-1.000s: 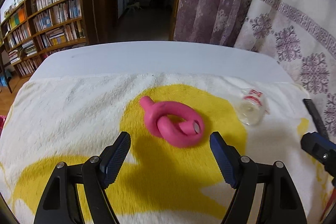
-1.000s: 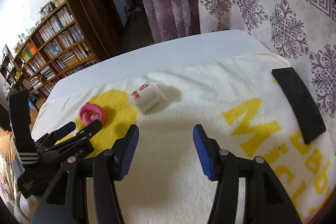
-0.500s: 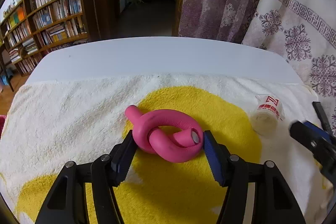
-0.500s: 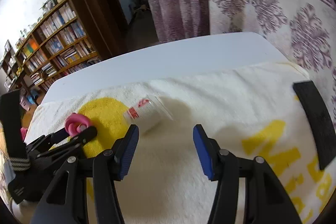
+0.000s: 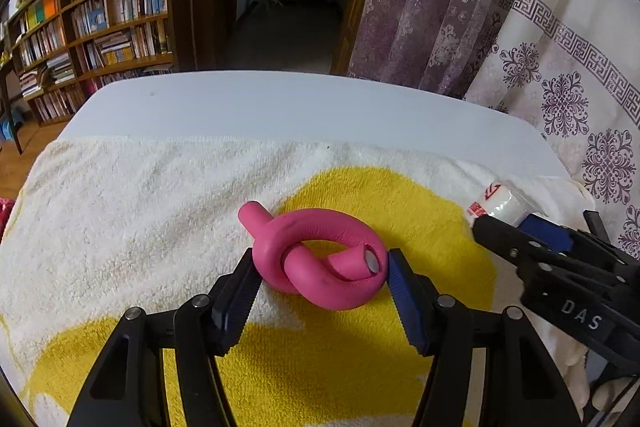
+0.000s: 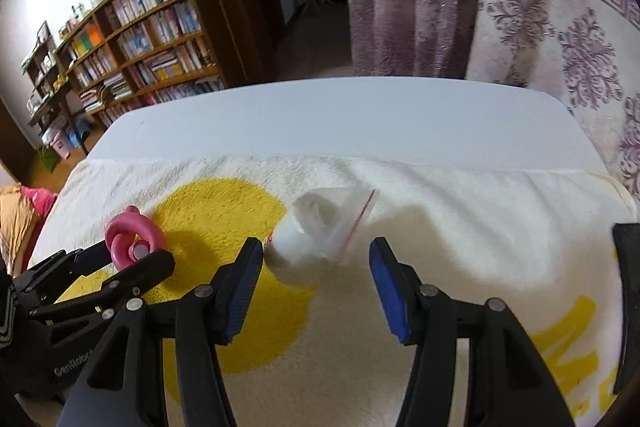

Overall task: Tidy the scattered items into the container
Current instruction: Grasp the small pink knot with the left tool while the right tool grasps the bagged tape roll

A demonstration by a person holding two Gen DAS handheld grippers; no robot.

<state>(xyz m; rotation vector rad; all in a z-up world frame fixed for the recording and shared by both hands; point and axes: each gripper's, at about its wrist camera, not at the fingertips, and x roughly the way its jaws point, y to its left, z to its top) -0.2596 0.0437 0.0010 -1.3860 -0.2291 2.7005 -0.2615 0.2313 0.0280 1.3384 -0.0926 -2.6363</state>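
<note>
A pink knotted foam tube (image 5: 320, 259) lies on the white and yellow towel (image 5: 132, 211). My left gripper (image 5: 322, 283) has its pads against both sides of the knot, closed on it. The knot also shows in the right wrist view (image 6: 134, 235). A white roll in a clear bag (image 6: 316, 231) lies on the towel (image 6: 460, 227). My right gripper (image 6: 316, 279) is open, its fingers on either side of the roll's near end, not touching. The roll (image 5: 500, 199) and the right gripper (image 5: 536, 239) show at the right of the left wrist view. No container is visible.
The towel covers a white table (image 5: 280, 107). A black flat strip (image 6: 628, 283) lies at the towel's right edge. A bookshelf (image 5: 100, 27) and patterned curtains (image 5: 540, 67) stand beyond the table.
My left gripper moved forward and closed on the pink knot. My right gripper moved forward and left until its open fingers flank the white roll.
</note>
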